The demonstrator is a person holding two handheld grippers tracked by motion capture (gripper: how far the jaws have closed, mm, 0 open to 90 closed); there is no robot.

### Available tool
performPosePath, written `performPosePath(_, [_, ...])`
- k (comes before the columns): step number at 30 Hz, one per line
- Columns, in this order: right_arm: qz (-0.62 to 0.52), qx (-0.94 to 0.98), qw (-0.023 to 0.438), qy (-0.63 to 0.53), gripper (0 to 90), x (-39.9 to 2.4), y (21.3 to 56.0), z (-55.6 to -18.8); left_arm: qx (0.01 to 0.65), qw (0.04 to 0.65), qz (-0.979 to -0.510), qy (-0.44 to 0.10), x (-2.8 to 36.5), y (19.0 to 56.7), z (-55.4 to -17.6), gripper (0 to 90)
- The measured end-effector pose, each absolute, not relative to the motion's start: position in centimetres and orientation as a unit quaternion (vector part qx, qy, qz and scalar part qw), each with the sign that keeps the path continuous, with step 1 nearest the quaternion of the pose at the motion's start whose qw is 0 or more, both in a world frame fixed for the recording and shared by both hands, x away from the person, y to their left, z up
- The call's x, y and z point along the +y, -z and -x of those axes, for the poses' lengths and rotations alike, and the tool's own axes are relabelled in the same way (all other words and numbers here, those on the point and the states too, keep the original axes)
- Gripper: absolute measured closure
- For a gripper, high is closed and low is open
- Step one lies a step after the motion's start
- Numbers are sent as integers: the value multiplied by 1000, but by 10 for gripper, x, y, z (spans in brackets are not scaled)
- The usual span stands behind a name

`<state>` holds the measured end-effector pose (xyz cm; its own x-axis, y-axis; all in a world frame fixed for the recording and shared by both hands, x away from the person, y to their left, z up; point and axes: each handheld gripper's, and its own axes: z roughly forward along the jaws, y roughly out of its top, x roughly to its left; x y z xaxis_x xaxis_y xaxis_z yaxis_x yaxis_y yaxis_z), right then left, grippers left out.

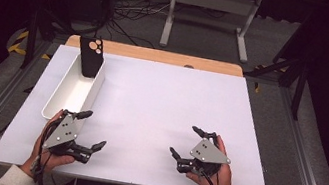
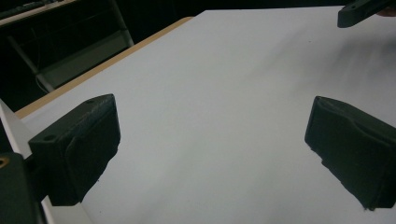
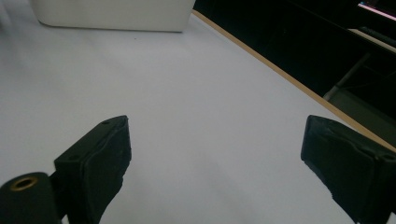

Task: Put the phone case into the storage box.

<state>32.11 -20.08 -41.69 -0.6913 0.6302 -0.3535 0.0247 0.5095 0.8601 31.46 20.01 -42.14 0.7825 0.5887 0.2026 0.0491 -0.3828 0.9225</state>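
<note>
A long white bin [image 1: 66,99] lies on the left of the white table top [image 1: 166,103]. A black phone case [image 1: 91,57] with camera holes leans upright in the bin's far end. My left gripper [image 1: 93,130] rests low on the table just right of the bin's near end, open, with nothing between its jaws [image 2: 215,149]. My right gripper [image 1: 185,141] is held over the near right part of the table, open and holding nothing [image 3: 215,163]. The bin [image 3: 112,14] shows far off in the right gripper view.
The table's wooden back edge [image 1: 158,56] runs behind the white top. A white metal frame [image 1: 212,9] and cables stand on the floor beyond. A jaw tip of the right gripper [image 2: 362,11] shows at the top right of the left gripper view.
</note>
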Motion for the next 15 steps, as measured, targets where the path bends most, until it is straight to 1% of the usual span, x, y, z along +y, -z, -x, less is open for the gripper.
performPosePath(15, [-199, 801, 341, -450, 91, -198, 417, -319, 198, 524, -788, -257, 203, 421, -312, 43])
